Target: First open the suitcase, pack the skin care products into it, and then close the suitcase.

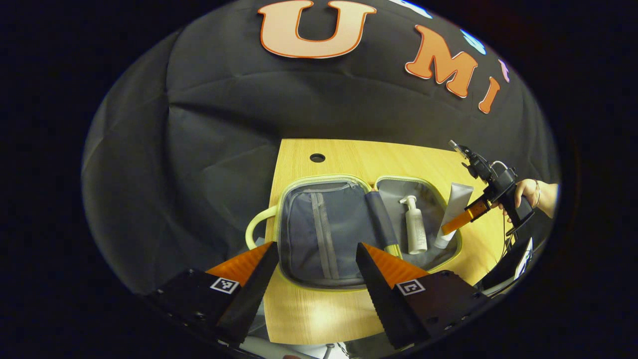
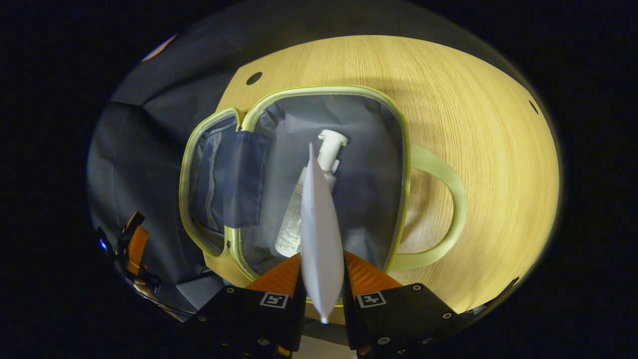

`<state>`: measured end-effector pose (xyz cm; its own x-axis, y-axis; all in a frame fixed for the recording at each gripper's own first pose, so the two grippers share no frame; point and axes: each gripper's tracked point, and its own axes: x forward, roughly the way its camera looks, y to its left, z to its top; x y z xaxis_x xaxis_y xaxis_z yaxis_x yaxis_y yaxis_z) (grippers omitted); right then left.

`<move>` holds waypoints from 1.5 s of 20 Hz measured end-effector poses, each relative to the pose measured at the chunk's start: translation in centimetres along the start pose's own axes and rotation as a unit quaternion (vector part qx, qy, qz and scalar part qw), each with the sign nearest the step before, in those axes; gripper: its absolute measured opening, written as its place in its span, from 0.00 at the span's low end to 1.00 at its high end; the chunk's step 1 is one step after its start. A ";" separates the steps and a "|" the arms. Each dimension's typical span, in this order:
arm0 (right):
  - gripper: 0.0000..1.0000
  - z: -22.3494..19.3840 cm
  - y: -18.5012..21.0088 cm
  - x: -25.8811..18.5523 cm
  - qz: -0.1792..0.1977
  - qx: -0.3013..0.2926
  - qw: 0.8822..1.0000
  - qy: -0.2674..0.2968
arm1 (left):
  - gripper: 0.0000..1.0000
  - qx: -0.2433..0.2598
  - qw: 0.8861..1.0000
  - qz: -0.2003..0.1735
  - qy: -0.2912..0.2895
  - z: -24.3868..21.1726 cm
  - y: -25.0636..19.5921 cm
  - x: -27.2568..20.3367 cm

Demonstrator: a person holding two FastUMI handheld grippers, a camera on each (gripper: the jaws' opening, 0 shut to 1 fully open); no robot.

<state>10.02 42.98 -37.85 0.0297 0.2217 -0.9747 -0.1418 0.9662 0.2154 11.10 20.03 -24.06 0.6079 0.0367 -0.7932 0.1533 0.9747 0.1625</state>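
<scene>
Surface (image 1: 309,309), lower centre of left gripper view: suitcase (image 1: 324,229) lies open, pump bottle (image 1: 414,225) in its right half. Packing step. Right gripper (image 2: 321,279) pinches tube (image 2: 319,234) above that half; next: lower, release. Left gripper (image 1: 316,271) spread, idle.

Both views downward — shared suitcase (image 1: 329,234)

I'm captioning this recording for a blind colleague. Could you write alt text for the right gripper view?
The right tongs grip a white tube above the open suitcase on a wooden table. A white pump bottle already lies in the suitcase's grey-lined half, whose pale green handle rests on the table.
</scene>
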 end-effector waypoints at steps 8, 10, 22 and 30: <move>0.77 1.4 0.9 -0.6 0.016 0.028 0.999 -0.022 | 0.99 -0.016 1.000 0.018 0.001 -0.1 1.7 -0.3; 0.95 1.3 1.4 -1.4 0.025 0.026 0.999 -0.031 | 0.99 -0.029 0.999 0.016 0.003 -0.5 1.9 -0.1; 0.95 4.6 7.9 -13.1 0.159 0.061 0.959 -0.228 | 0.98 -0.139 0.990 0.016 -0.015 -1.8 12.6 3.4; 0.95 3.5 6.0 -16.1 0.150 0.111 0.943 -0.277 | 0.99 -0.267 0.960 -0.081 -0.001 -5.0 15.1 10.8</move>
<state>12.19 45.70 -20.61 0.5420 0.4650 -0.7000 -0.0177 0.8391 0.5437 16.06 36.22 -33.10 0.6108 -0.1242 -0.7820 -0.1764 0.9415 -0.2873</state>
